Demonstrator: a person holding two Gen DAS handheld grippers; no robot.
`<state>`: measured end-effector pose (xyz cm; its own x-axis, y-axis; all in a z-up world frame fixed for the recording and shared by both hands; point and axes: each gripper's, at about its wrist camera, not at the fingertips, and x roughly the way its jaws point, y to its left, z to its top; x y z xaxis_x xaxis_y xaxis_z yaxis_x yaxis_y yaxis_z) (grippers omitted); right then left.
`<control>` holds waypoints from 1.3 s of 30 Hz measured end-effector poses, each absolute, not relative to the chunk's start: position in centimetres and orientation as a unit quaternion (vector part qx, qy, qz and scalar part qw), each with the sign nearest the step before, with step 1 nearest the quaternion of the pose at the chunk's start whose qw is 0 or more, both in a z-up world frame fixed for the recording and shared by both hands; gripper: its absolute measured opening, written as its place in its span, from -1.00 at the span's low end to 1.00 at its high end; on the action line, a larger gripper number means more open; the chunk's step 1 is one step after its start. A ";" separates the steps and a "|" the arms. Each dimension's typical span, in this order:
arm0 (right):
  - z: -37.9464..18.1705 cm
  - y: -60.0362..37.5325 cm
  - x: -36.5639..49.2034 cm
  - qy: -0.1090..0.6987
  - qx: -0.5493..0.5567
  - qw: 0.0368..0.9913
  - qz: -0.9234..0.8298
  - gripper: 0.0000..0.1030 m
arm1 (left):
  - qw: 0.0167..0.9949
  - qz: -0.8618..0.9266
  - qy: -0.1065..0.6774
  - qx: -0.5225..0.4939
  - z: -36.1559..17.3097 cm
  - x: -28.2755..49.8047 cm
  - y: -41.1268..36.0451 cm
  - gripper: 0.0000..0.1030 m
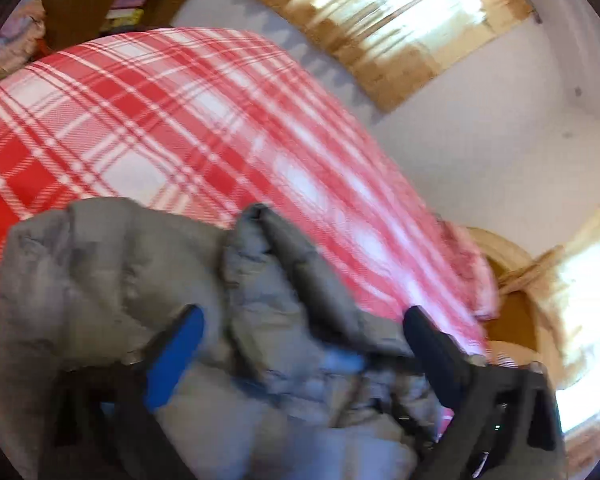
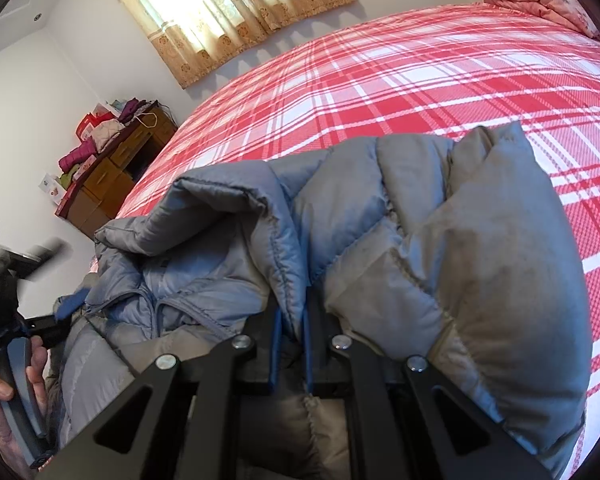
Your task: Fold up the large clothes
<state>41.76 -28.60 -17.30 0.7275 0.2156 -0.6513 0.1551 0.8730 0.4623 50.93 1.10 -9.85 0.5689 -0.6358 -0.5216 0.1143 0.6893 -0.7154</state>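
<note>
right tool (image 2: 292,320) tips buried in puffer jacket (image 2: 440,240) folds.

No readable text, label or number shows anywhere; the boxes (image 2: 87,127) on the dresser (image 2: 112,176) are too small to read.

Left wrist view: close over the grey puffer jacket (image 1: 148,280), tilted, facing across the plaid bed (image 1: 140,120) toward the curtained window (image 1: 392,12). Right wrist view: equally close, same jacket (image 2: 440,240), bed (image 2: 420,80), window (image 2: 220,8) shared.
</note>
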 end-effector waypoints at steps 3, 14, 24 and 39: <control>-17.3 -28.6 41.8 0.369 0.251 0.895 0.017 -0.84 | 0.822 -0.206 0.421 -0.323 -9.7 51.3 1.0 0.95; -17.3 -28.6 41.7 0.368 0.253 0.894 0.018 -0.84 | 0.812 -0.191 0.494 -0.244 -12.2 52.9 -4.2 -0.63; -17.3 -28.7 41.7 0.367 0.255 0.894 0.019 -0.84 | 0.873 -0.121 0.422 -0.212 -11.3 46.9 -2.6 -0.83; -7.7 -26.1 43.6 0.294 0.215 0.931 -0.017 -0.54 | 0.878 -0.074 0.405 -0.245 -16.0 46.5 -1.5 -0.81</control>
